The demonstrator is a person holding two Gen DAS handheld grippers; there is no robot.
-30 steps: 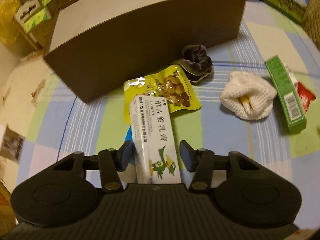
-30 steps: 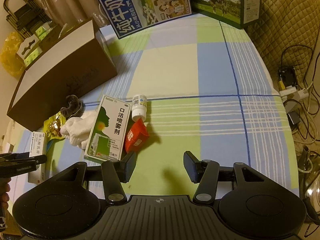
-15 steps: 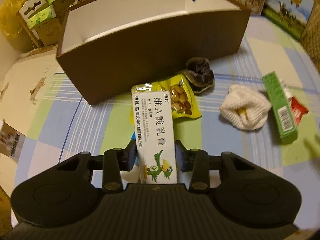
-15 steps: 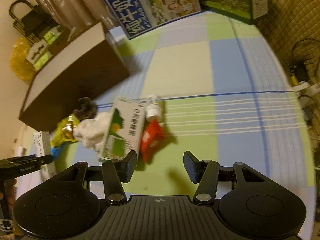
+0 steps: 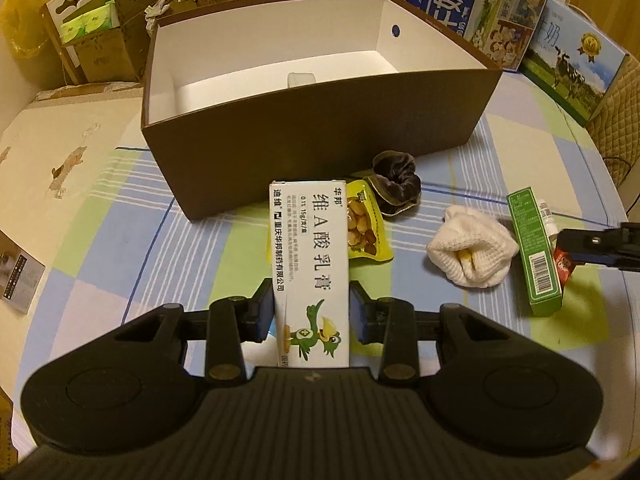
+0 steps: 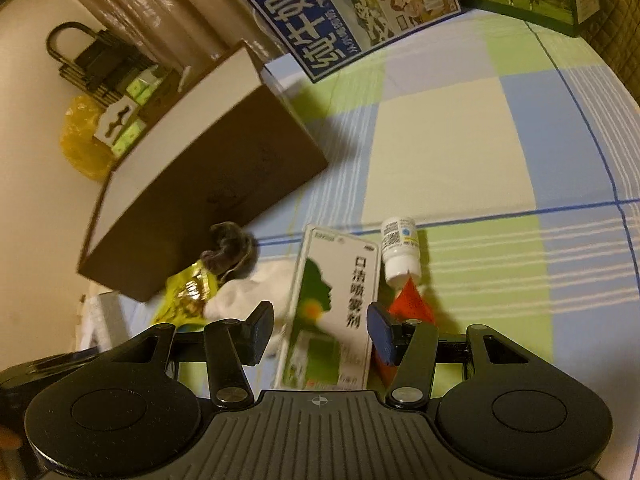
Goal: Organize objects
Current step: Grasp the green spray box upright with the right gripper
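Left claw (image 5: 311,314) is clamped on the white ointment carton (image 5: 308,264), both pads pressed flat against the carton's long sides, and the carton is lifted off the checked cloth (image 5: 120,248) with its far end pointing toward the brown box (image 5: 320,132). That box stands open just beyond, its inside white, with one small pale item (image 5: 301,79) on its floor. Under and beside the carton lies a yellow snack packet (image 5: 366,232), and a dark velvet scrunchie (image 5: 396,182) sits just past it, close to the box wall. To the right are a rolled white sock (image 5: 472,248) and the green spray box (image 5: 534,254).

Right claw (image 6: 320,332) is spread wide and holds nothing; it hangs over the near end of the green spray box (image 6: 336,304), one finger on either side of it, and contact cannot be told. A small white bottle (image 6: 400,250) lies just beside that box, with a red packet (image 6: 412,302) touching its cap end.
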